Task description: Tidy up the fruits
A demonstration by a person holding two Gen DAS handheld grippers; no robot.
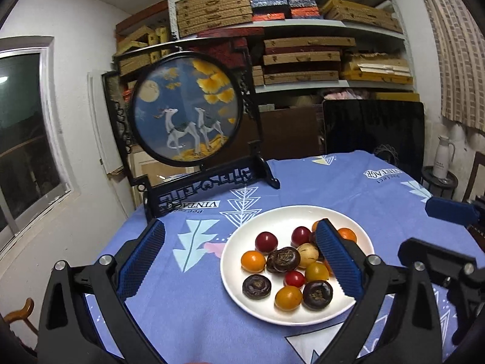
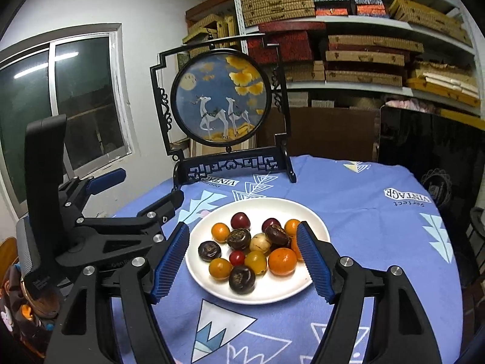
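A white plate (image 1: 239, 297) sits on the blue tablecloth and also shows in the right wrist view (image 2: 315, 221). It holds several small fruits: red cherries (image 1: 266, 241), orange and yellow round fruits (image 1: 253, 261), dark brown water chestnuts (image 1: 256, 286) and one pale round fruit (image 1: 306, 254). My left gripper (image 1: 241, 242) is open and empty, hovering above the plate's left side. My right gripper (image 2: 242, 242) is open and empty, its jaws straddling the plate from above. The left gripper also shows in the right wrist view (image 2: 145, 191), beside the plate.
A black framed round deer screen (image 1: 186, 112) stands at the table's back left. A dark chair back (image 1: 372, 127) is behind the table. Shelves of boxes (image 1: 303, 45) fill the back wall. A white jug (image 1: 443, 157) stands on a side stool at right.
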